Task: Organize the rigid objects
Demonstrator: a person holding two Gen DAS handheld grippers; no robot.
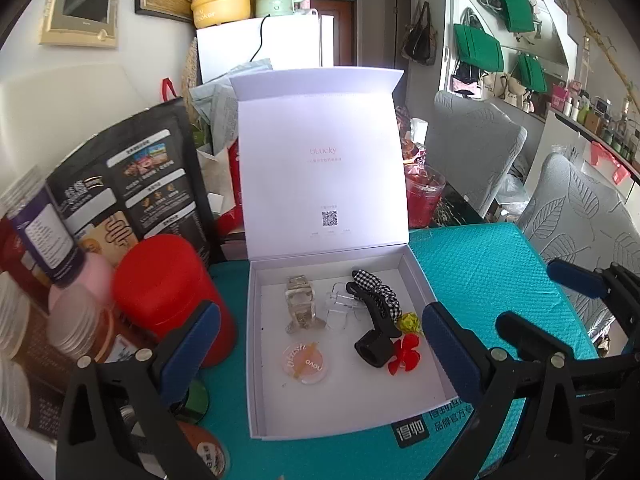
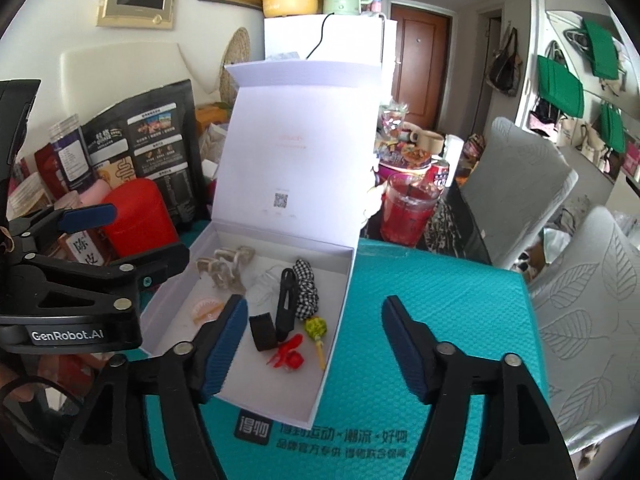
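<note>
Cluttered domestic room, with grey leaf-patterned chairs (image 2: pixel 592 292) to the right and green bags on the far wall. Across the bench lies a teal bubble mailer (image 1: pixel 480 272), and on it sits the white box (image 1: pixel 256 360) with its lid (image 1: pixel 324 172) standing upright behind — the lid hides whatever is directly behind it.

Left of the box stand a black printed pouch (image 1: pixel 132 184) and a red canister (image 1: pixel 168 292); right of the lid stands a glass of red liquid (image 2: pixel 408 212).

Inside the box, from largest down: a black claw clip (image 1: pixel 372 328) lying along a black-and-white gingham scrunchie (image 1: pixel 380 288); a translucent beige claw clip (image 1: pixel 300 304); a clear clip (image 1: pixel 340 308), hard to make out against the white floor; a round peach-coloured disc (image 1: pixel 306 364) with lettering; a small red flower clip (image 1: pixel 404 354); and a small yellow-green bead piece (image 1: pixel 408 322), which shows a pale stick only in the right wrist view.

Both grippers hover above the near edge of the box. The left gripper (image 1: pixel 316 352) has its jaws spread wide and released, holding nothing. The right gripper (image 2: pixel 312 344) likewise has its jaws parted and empty — its left blue pad (image 2: pixel 224 344) covers part of the disc in its own view.
</note>
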